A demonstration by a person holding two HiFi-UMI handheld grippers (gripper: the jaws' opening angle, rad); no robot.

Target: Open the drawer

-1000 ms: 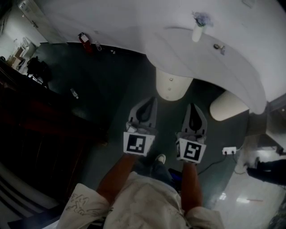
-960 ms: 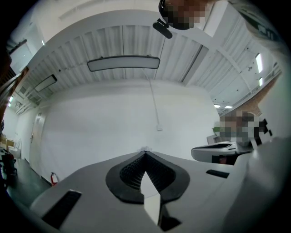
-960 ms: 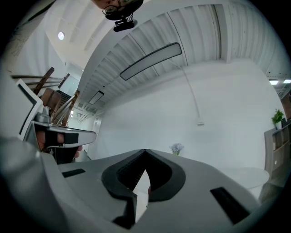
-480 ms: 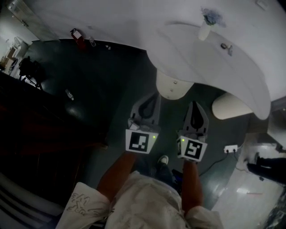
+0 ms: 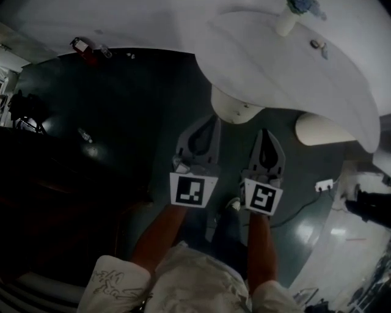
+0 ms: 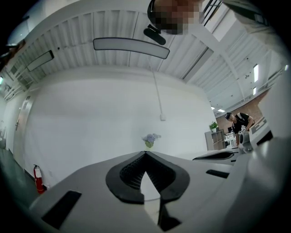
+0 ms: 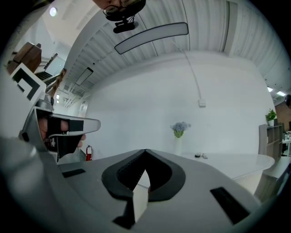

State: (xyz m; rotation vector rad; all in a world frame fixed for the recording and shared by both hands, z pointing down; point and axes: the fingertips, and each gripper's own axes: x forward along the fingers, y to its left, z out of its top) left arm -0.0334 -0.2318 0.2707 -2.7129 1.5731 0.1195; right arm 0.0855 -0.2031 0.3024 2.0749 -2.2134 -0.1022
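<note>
No drawer shows plainly. A white curved counter [image 5: 287, 67] stands ahead on a rounded white pedestal [image 5: 234, 105] that has a small dark knob on its front. My left gripper [image 5: 214, 120] points at that pedestal, a short way from it, shut and empty; its jaws meet at the tip in the left gripper view [image 6: 145, 154]. My right gripper [image 5: 266, 133] is beside it on the right, also shut with nothing in it, jaws closed to a point [image 7: 145, 151]. Both are held level, side by side.
A vase of flowers [image 5: 287, 18] and small items stand on the counter. A second white pedestal [image 5: 324, 129] is at the right, with a power strip [image 5: 324, 184] and cable on the dark floor. A red fire extinguisher [image 5: 82, 49] stands by the far wall. Dark furniture fills the left.
Both grippers have moved forward and lower, closer to the pedestal under the counter. The counter and vase have slid toward the top of the head view. Both pairs of jaws stayed shut.
</note>
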